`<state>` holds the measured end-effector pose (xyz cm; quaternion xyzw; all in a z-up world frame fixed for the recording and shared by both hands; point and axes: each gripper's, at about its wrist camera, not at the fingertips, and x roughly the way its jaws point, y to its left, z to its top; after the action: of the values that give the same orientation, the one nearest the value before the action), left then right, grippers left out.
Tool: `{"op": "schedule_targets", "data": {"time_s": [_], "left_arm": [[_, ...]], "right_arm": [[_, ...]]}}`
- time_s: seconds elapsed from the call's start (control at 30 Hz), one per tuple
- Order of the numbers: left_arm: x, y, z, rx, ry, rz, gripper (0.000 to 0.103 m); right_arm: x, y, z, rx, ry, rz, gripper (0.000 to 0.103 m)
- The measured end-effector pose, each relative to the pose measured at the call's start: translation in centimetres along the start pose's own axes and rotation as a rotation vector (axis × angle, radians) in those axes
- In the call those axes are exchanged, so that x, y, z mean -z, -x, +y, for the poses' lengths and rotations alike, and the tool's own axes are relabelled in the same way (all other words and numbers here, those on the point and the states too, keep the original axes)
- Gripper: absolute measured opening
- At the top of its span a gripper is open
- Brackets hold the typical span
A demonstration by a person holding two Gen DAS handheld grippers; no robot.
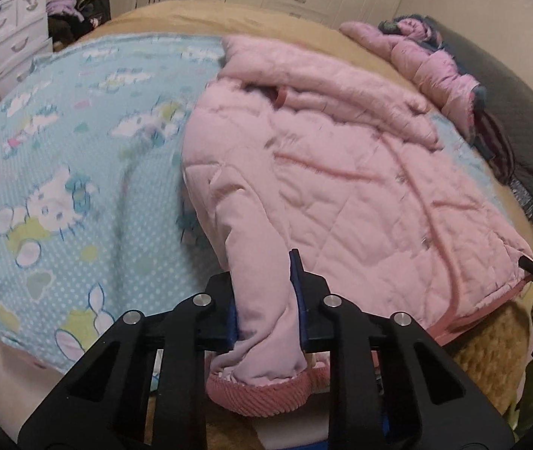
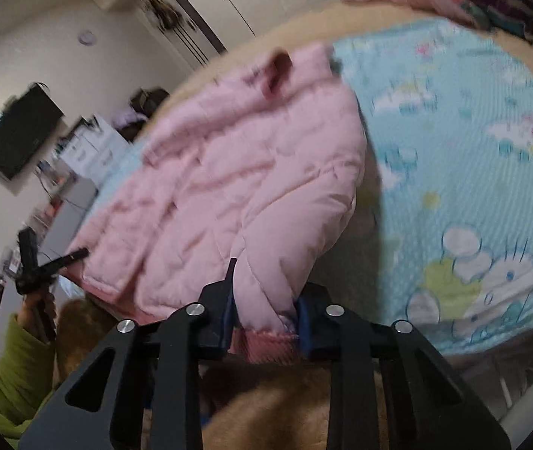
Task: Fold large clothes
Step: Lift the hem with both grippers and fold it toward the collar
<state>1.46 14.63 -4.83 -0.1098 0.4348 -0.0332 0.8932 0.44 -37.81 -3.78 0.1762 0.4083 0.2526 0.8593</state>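
Here each claw pinches a pink jacket (image 1: 341,172) cuff — bedspread (image 1: 60,157) beside it apparently bare.

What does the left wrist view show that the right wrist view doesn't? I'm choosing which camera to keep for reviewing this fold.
Only the left wrist view shows the left gripper clamped on a sleeve with its ribbed cuff hanging below the fingers, and white drawers. Only the right wrist view shows the right gripper pinching the other sleeve, a wall-mounted black screen, and a green-sleeved arm. Both show the pink quilted jacket on the blue cartoon blanket.
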Motion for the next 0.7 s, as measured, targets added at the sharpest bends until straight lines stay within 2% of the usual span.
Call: {"op": "schedule_targets", "data": {"time_s": [0.2,0.4,0.7], "left_arm": [[-2.4,2.3,-2.1,0.020,-0.035,-0.082,0.012],[-5.0,3.6,-3.7,0.028,-0.068,-0.142,0.012],[-8.3,4.2,-4.0,0.041,-0.067,-0.213,0.012]], "right_arm": [[-3.2,1.1,2.3,-0.055,0.025,-0.111,0.022],[-6.2,1.2,2.8,-0.110,0.004,-0.191,0.021],[-9.6,0.9,2.7,-0.120,-0.022,-0.259,0.021]]}}
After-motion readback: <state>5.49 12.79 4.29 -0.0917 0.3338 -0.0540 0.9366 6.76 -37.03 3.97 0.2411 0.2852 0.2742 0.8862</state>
